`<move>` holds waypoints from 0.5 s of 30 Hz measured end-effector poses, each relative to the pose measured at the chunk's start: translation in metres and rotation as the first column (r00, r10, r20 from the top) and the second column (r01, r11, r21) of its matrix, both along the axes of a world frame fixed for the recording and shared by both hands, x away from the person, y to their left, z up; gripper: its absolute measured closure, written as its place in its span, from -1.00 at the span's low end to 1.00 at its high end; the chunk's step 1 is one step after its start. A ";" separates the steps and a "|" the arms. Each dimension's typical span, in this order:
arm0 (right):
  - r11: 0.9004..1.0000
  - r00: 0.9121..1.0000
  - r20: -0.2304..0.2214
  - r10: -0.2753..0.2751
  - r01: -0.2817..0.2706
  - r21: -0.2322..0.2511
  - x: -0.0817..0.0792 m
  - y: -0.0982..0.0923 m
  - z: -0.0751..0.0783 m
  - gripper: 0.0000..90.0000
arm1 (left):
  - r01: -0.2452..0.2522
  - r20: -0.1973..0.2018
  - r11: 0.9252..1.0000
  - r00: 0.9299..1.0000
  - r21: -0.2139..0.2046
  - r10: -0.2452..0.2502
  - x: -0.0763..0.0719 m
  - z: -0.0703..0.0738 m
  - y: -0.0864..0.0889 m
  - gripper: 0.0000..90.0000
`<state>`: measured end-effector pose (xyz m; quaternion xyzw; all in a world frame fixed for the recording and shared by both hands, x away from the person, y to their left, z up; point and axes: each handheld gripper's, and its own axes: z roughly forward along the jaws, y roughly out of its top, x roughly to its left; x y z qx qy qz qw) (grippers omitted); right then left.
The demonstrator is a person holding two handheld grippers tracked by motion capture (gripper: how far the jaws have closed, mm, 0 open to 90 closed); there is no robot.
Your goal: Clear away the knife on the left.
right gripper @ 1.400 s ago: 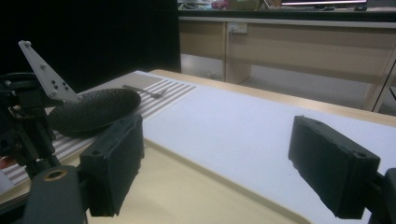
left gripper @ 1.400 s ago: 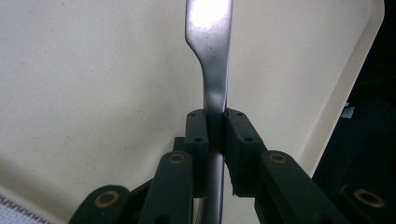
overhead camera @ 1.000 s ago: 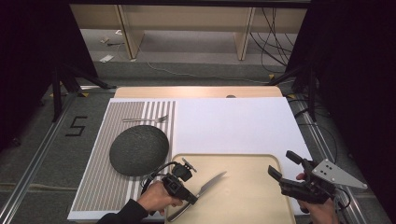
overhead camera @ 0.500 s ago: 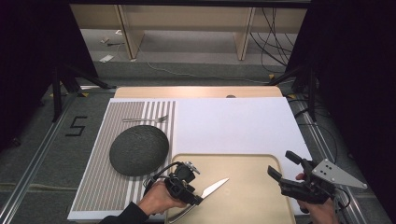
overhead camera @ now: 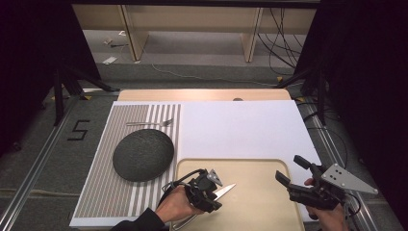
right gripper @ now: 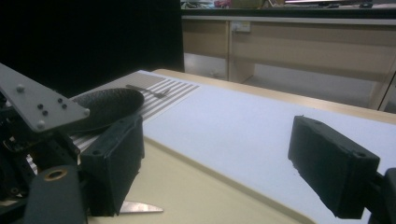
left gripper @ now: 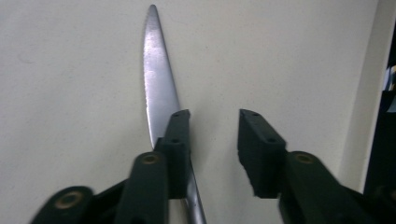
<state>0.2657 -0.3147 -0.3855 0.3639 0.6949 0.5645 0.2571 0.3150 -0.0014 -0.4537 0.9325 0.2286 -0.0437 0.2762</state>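
Observation:
A table knife (overhead camera: 224, 191) lies flat on the beige tray (overhead camera: 260, 168), blade tip pointing right. My left gripper (overhead camera: 210, 193) hovers low over its handle end. In the left gripper view the blade (left gripper: 158, 84) runs out from beside and under the left jaw, and the gap between the jaws is empty, so the gripper (left gripper: 214, 128) is open. The blade tip (right gripper: 140, 206) also pokes out in the right gripper view. My right gripper (overhead camera: 287, 168) stays open at the tray's right edge with nothing between its fingers (right gripper: 217, 133).
A dark round plate (overhead camera: 143, 154) rests on the striped mat (overhead camera: 98, 187) left of the tray, with a fork (overhead camera: 149, 123) beyond it. A white mat (overhead camera: 240, 125) covers the table behind the tray. Cables and desk legs stand past the far edge.
The left gripper has lowered the knife from a raised tilt down onto the tray, and its jaws now stand apart from it. The right gripper has not moved.

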 end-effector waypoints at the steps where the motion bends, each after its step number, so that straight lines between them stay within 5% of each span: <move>1: 1.000 1.000 0.001 0.000 0.000 0.001 0.000 0.000 0.000 -0.57 | 0.004 0.001 1.000 1.000 0.015 -0.004 0.000 -0.002 -0.003 0.59; 8: 1.000 1.000 0.001 0.002 -0.002 0.001 0.000 -0.001 0.000 -0.57 | 0.012 0.019 0.998 1.000 0.067 -0.013 0.001 -0.010 -0.011 0.99; 15: 1.000 1.000 0.003 0.004 -0.004 0.001 -0.001 0.000 0.001 -0.57 | -0.001 0.028 0.998 1.000 0.069 -0.001 0.003 -0.011 -0.012 0.99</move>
